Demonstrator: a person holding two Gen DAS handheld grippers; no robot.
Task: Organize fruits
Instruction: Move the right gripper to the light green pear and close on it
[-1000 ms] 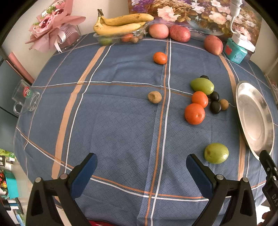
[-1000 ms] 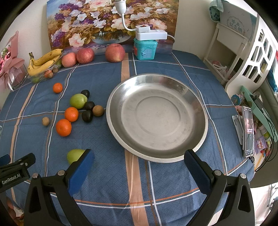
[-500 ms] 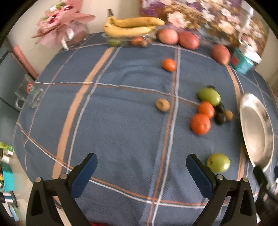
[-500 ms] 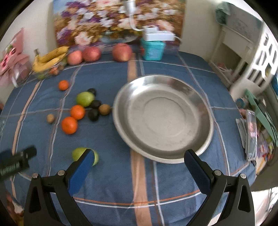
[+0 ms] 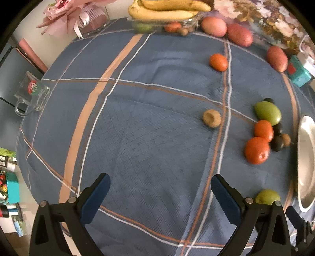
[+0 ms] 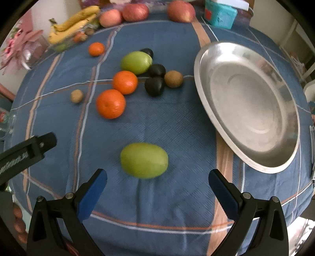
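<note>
A green mango [image 6: 144, 160] lies on the blue tablecloth just ahead of my open, empty right gripper [image 6: 157, 189]; it also shows in the left wrist view [image 5: 267, 197]. An empty steel plate [image 6: 248, 102] lies to its right. Further back sit two oranges [image 6: 110, 103], another green mango [image 6: 136, 62], dark fruits [image 6: 155, 86] and a brown kiwi [image 6: 173, 78]. A small brown fruit [image 5: 211, 118] lies alone ahead of my open, empty left gripper [image 5: 159, 193].
At the far edge stand bananas [image 5: 165, 9], red apples [image 5: 239, 34], a small orange [image 5: 218, 62] and a teal box [image 5: 300, 75]. A glass mug [image 5: 32, 93] stands at the left table edge. Pink flowers [image 5: 74, 11] are at the far left.
Both grippers have moved forward and lower over the table. The right gripper has swung left, bringing the near green mango between its fingers' line. Both stay open.
</note>
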